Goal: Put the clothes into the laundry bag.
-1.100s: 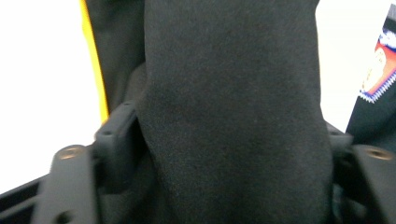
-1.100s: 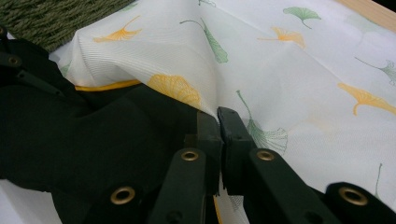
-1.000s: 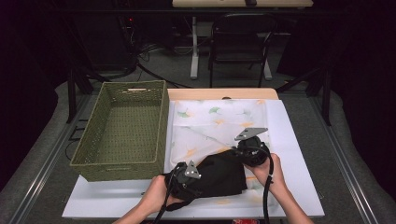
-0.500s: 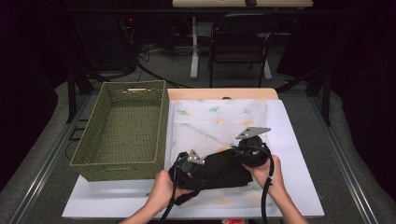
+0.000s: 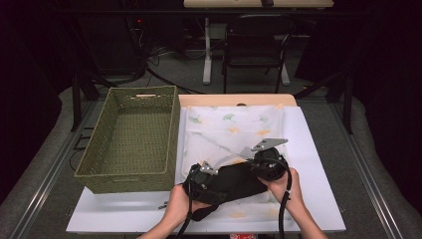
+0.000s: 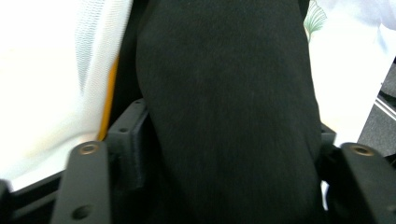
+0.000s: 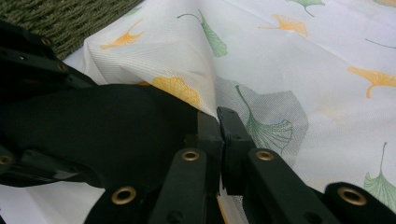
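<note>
Far left on the white bench [image 5: 124,219]: a woven green basket [image 5: 132,142], hollow, nothing in hand there. Next along, left claw [image 5: 201,181] at the near-left end of a black garment [image 5: 234,181], jaws standing apart on either side of the dark cloth in the left gripper view, having just been opening; black fabric [image 6: 224,116] bulging between them, pads not visibly pressing. Across the middle, garment lying on a leaf-printed white sheet [image 5: 234,124], at the near edge of it, long axis running roughly left to right between the two hands, slightly raised toward the right. At the right end, right claw [image 5: 268,164] drawn together, tips [image 7: 219,140] pinched tight, with the garment's edge and the sheet's fold meeting right at them; likely nipped on the black cloth [image 7: 107,130], though exactly what sits inside the pinch hard to tell. Deciding relation for the coming move: garment stretched crosswise, right end gripped, left end loose in a spread claw, basket off to the left of it all, nearer the left hand.
</note>
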Available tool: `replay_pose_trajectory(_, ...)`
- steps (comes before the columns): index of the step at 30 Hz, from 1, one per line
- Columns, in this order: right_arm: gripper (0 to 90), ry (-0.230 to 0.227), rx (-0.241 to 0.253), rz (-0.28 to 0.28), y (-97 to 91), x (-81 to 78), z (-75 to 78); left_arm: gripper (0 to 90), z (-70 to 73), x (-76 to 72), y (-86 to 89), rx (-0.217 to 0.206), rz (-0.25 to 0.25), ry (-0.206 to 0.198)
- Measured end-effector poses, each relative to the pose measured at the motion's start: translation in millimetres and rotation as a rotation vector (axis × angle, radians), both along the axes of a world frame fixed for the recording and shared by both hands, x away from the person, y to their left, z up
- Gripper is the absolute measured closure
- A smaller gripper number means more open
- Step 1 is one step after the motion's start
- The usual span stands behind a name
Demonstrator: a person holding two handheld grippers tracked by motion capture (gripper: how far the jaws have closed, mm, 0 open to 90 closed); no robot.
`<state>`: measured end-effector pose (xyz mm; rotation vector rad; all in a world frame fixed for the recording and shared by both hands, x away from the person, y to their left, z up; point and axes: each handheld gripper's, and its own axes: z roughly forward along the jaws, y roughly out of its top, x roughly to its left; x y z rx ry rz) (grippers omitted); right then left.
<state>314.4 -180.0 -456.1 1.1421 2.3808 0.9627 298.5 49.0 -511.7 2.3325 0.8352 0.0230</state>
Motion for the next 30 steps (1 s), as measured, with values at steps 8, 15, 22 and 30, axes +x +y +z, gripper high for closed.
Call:
replay_pose_trajectory(8, 88.6, -0.006, -0.013, 0.004, 1.4, -1.3, 0.0, 20.3, 9.3, -7.6, 19.6, 0.017, -0.039, 0.001)
replay_pose_trajectory(15, 88.6, -0.007, -0.026, 0.002, 1.5, -3.2, 0.0, 14.6, 14.2, -9.7, 32.8, 0.03, -0.042, -0.014)
replay_pose_trajectory(22, 88.6, -0.008, -0.025, 0.0, -0.3, -2.6, -0.3, 3.2, 10.7, -17.7, 38.5, 0.045, -0.068, 0.007)
replay_pose_trajectory(30, 88.6, -0.008, -0.026, 0.009, -0.2, -1.3, -1.5, 0.6, 1.7, -33.0, 45.9, 0.073, -0.108, 0.004)
